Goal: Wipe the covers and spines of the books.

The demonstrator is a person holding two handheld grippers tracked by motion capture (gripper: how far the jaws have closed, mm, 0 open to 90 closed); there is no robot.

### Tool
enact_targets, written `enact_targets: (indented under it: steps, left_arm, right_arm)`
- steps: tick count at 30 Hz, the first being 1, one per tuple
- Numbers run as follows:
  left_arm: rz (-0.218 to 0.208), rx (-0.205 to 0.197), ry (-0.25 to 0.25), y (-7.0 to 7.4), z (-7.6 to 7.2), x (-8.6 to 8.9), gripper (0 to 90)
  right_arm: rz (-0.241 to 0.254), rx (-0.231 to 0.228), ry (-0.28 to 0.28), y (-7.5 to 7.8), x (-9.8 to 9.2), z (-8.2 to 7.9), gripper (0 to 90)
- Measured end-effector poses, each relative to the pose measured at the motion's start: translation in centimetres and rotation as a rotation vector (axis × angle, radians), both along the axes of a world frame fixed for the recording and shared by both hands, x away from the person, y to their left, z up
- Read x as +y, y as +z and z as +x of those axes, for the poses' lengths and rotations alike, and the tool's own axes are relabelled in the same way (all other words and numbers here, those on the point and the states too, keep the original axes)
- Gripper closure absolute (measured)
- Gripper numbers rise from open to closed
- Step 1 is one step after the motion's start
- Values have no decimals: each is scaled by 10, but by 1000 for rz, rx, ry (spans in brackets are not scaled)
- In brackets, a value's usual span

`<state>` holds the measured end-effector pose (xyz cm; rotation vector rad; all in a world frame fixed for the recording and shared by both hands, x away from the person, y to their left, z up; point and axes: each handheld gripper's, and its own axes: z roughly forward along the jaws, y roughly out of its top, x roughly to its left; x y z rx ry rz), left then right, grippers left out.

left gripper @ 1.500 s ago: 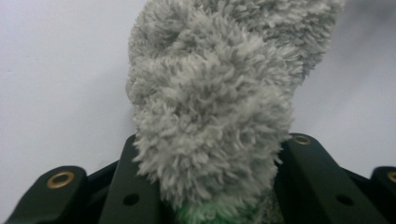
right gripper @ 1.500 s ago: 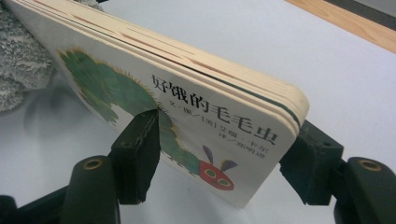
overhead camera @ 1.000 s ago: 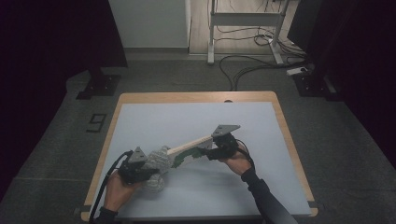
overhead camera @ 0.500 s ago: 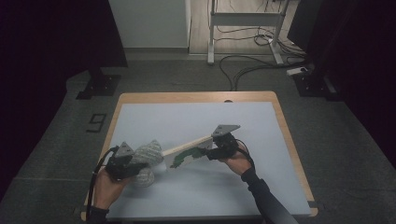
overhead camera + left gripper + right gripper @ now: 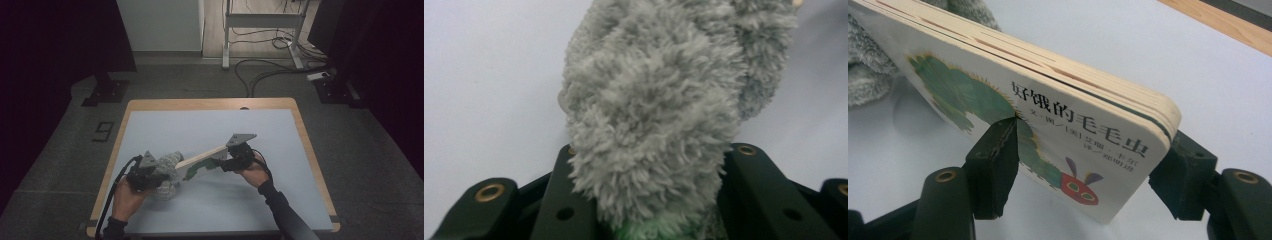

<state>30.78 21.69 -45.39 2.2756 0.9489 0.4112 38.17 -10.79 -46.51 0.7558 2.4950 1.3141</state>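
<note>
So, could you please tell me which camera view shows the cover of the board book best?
The right gripper view: the board book sits close up between the jaws, with its green caterpillar picture and printed title legible. The high view shows the book small and tilted, its cover mostly unreadable. The left gripper view shows the grey fluffy cloth instead.

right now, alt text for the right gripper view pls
A thick board book with a green caterpillar and Chinese title on its cover is clamped between the right gripper's black fingers, tilted above a pale table. A grey fluffy cloth sits at the left edge.
</note>
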Motion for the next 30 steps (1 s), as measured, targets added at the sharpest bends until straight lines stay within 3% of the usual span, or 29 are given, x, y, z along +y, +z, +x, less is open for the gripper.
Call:
enact_targets:
  steps: [14, 16, 19, 25, 30]
  left_arm:
    - [20, 55, 12, -34, 3, -6, 635]
    - [41, 65, 12, -41, 3, -8, 635]
    - [44, 60, 19, -49, 2, -9, 635]
    - [46, 52, 23, -49, 0, -10, 635]
    - [26, 48, 21, -36, -3, -7, 635]
  right_arm:
    - [3, -1, -4, 0, 0, 0, 318]
    - [3, 2, -7, 0, 1, 0, 317]
    - [2, 2, -6, 0, 1, 1, 318]
    - [-1, 0, -7, 0, 1, 0, 317]
    - [-5, -2, -6, -1, 2, -1, 307]
